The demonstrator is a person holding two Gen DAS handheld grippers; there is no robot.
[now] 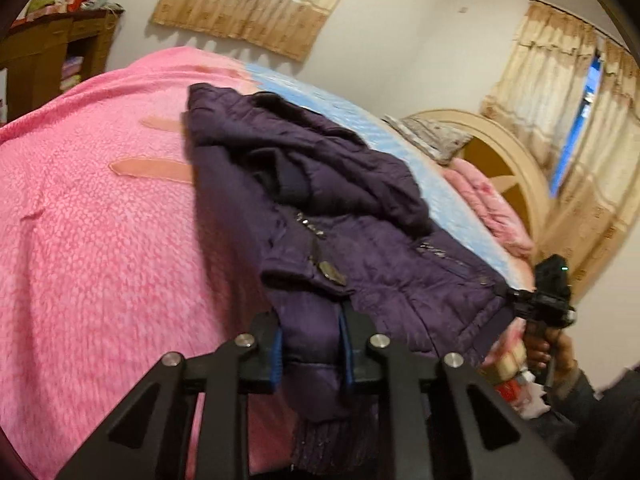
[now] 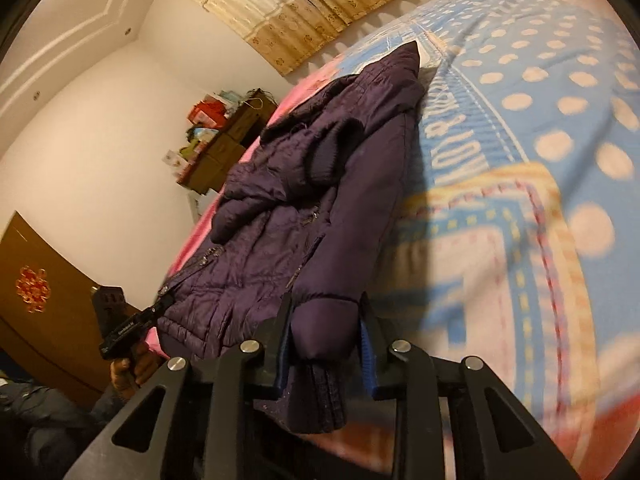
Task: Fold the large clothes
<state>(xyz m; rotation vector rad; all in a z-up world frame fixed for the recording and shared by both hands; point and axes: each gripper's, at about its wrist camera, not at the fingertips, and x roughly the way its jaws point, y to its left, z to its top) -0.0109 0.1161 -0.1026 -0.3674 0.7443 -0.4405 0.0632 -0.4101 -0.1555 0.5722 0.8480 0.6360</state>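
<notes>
Purple quilted jacket (image 1: 320, 184): lies on the bed, straddling the line where the pink blanket meets the blue cover; its sleeves are folded in over the front.
Jacket hem: the near edge, with its ribbed band, is raised off the bed at both corners.
Left hand-held gripper (image 1: 310, 344): clamped on the jacket's hem corner; padded fabric bulges between the blue-edged fingers (image 1: 347, 356) and the ribbed band hangs below them.
Right hand-held gripper (image 2: 325, 342): clamped on the opposite hem corner; a rounded fold of purple fabric is pinched between its fingers (image 2: 367, 360).
Cross-view check: in the left wrist view the right hand-held gripper shows at the jacket's far corner, touching the fabric, with a hand (image 1: 538, 350) on its grip. The right wrist view shows the same for the left one.
Pink blanket (image 1: 100, 220): textured fleece, covers the left part of the bed.
Blue cover (image 2: 540, 120): dotted and printed with lettering, beside the jacket.
Headboard (image 1: 496, 160): arched wood, behind a pillow (image 1: 434, 136).
Surroundings: tan curtains (image 1: 256, 4) on the wall; brown cabinet (image 1: 52, 52) with boxes on top.
Image quality: motion blur at the edges.
</notes>
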